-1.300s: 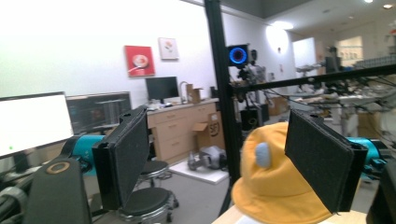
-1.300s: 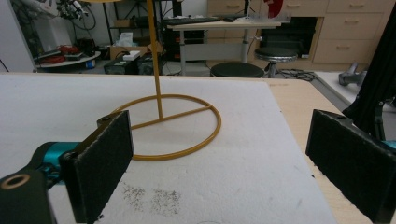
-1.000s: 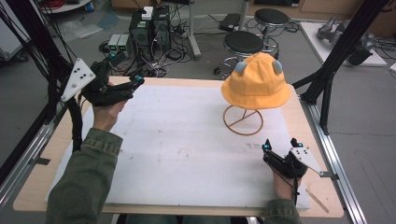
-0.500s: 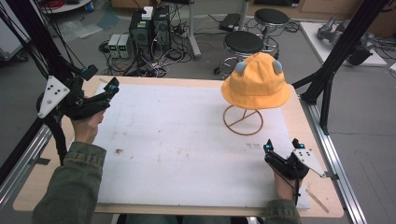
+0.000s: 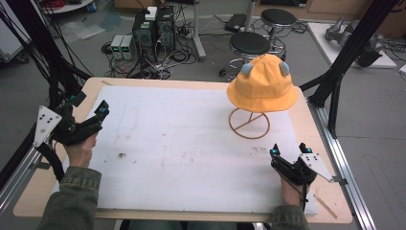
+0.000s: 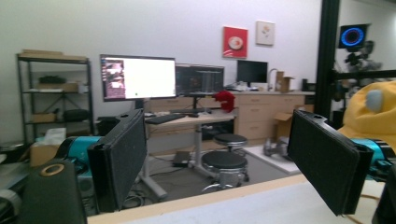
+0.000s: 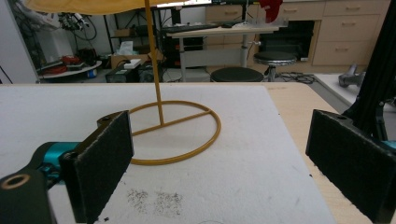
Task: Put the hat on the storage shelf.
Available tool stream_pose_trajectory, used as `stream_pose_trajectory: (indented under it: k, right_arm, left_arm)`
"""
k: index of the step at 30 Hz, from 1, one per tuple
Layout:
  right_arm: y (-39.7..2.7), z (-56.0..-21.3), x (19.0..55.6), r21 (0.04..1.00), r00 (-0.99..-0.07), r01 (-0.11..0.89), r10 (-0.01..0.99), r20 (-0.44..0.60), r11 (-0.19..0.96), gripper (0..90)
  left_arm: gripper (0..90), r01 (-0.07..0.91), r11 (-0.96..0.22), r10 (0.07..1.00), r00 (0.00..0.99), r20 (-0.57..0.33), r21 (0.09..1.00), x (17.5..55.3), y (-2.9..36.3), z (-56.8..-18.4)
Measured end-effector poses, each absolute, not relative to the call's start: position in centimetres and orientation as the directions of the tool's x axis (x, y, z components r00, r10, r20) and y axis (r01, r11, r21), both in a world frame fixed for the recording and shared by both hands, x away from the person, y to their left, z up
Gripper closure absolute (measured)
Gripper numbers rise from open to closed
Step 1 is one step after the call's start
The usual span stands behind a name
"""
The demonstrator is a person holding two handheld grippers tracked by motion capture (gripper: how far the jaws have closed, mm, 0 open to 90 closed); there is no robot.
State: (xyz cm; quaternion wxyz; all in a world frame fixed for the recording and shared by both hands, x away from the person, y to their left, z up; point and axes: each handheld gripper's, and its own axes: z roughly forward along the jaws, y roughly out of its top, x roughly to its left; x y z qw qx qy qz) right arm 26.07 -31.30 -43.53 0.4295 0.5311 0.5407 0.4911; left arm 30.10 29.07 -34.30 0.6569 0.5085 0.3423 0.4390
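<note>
A yellow bucket hat (image 5: 262, 84) with two grey ears sits on a thin yellow wire stand whose ring base (image 5: 249, 123) rests on the white mat at the table's back right. My left gripper (image 5: 91, 104) hovers open at the mat's left edge, far from the hat. In the left gripper view the hat (image 6: 369, 112) shows past the right jaw, and the open gripper (image 6: 224, 163) holds nothing. My right gripper (image 5: 288, 149) stands open near the front right, just short of the ring. In the right gripper view the ring base (image 7: 175, 135) lies ahead of the empty gripper (image 7: 224, 163), under the hat brim (image 7: 84, 5).
A white mat (image 5: 191, 143) covers most of the wooden table (image 5: 330, 201). Black frame posts (image 5: 335, 81) rise at both sides. Two stools (image 5: 249, 45) and computer boxes (image 5: 153, 26) with cables stand on the floor behind the table.
My left gripper has swung left and back toward the person, from the back left of the mat to its left edge. The right gripper and the hat have stayed put.
</note>
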Motion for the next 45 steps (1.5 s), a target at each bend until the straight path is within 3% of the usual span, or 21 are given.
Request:
stream_pose_trajectory:
  k: [11,18,27,45]
  right_arm:
    - [-31.2,-43.5,26.0,0.987,-0.07,0.157,0.996,0.054,-0.042,6.4]
    - [-31.1,-43.6,26.0,0.985,-0.074,0.167,0.996,0.053,-0.04,6.5]
    - [-30.6,-43.7,26.0,0.985,-0.077,0.171,0.996,0.043,-0.029,6.5]
    - [-30.4,-43.7,26.0,0.984,-0.102,0.179,0.994,0.038,-0.019,6.5]
  left_arm:
    - [20.1,-0.185,0.07,0.972,0.233,-0.025,0.98,28.3,29.9,-37.5]
    - [20.1,-0.104,0.107,0.985,0.149,-0.09,0.989,27.8,31.0,-39.5]
    - [20.4,-0.043,0.165,0.982,0.101,-0.16,0.985,26.9,31.6,-40.7]
    - [21.4,-0.015,0.126,0.986,0.11,-0.124,0.992,26.3,31.2,-41.9]
